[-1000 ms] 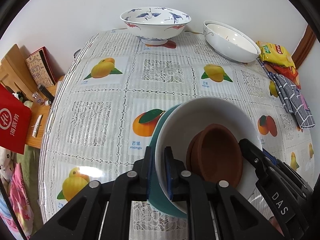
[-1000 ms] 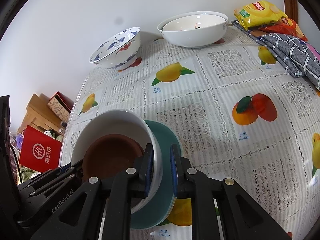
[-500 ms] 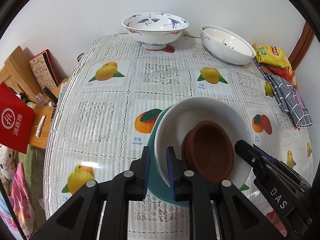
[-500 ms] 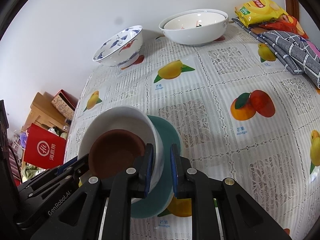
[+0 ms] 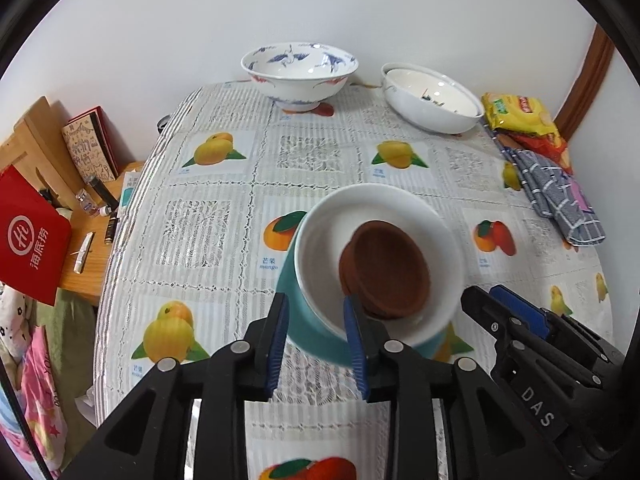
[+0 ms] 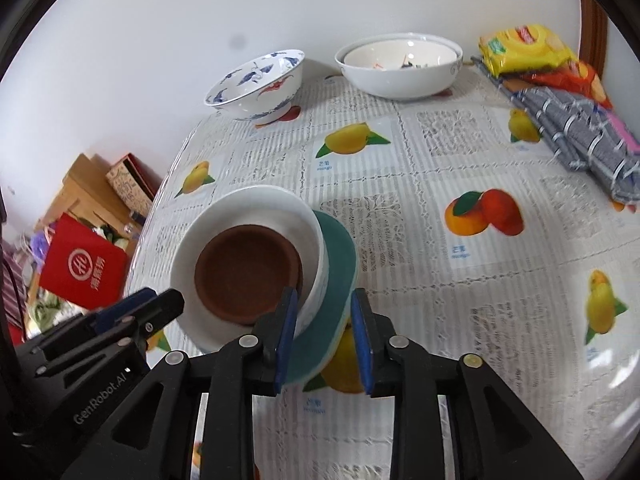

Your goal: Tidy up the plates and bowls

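While both jaws are just opening, I am easing my left gripper (image 5: 316, 338) and right gripper (image 6: 325, 336) off the stack's rims, teal plate (image 6: 340, 264), white bowl (image 5: 332, 232), brown dish (image 5: 386, 270) nested, nothing gripped.

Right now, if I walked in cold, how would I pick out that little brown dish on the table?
Start at the fruit-print tablecloth. Near its front edge, just ahead of the tongs, a teal plate carries a white bowl. The brown dish sits inside that bowl: the only matte, earth-coloured, unpatterned piece, and smaller than the crane-painted bowl and the white bowl at the back.
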{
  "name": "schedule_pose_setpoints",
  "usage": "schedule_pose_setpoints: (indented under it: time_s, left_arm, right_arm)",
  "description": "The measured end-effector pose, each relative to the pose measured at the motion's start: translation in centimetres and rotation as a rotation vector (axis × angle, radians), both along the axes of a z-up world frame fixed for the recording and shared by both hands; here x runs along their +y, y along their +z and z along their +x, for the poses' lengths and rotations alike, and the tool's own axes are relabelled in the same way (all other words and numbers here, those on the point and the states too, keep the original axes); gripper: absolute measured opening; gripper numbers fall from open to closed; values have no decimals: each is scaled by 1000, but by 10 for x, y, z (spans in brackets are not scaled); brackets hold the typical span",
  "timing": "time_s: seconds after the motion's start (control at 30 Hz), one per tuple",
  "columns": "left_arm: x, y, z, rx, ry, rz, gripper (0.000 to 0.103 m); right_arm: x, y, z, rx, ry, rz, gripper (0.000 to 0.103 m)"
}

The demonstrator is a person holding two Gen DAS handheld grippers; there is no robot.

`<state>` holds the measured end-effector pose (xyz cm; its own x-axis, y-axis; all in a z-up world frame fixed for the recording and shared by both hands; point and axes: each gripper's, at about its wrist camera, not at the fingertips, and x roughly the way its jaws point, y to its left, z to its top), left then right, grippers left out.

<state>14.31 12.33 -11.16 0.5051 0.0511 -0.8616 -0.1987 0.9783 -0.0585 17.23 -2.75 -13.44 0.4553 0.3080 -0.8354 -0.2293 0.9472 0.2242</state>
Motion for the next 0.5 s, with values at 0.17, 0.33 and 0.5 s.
schedule_pose_setpoints:
  time_s: [0.17,0.33,0.5]
  left_arm:
    - [-12,16,-16,-35,-16,2,36]
    - [-33,32,-32,-78,-59,22,50]
    - [-57,48,-51,-131,-86,24,60]
  right_arm:
    - [-22,14,-18,-28,-18,-24,29]
    - [-55,27,-34,-50,-64,-60,30]
    - [-90,43,-52,-87,-128,-98,50]
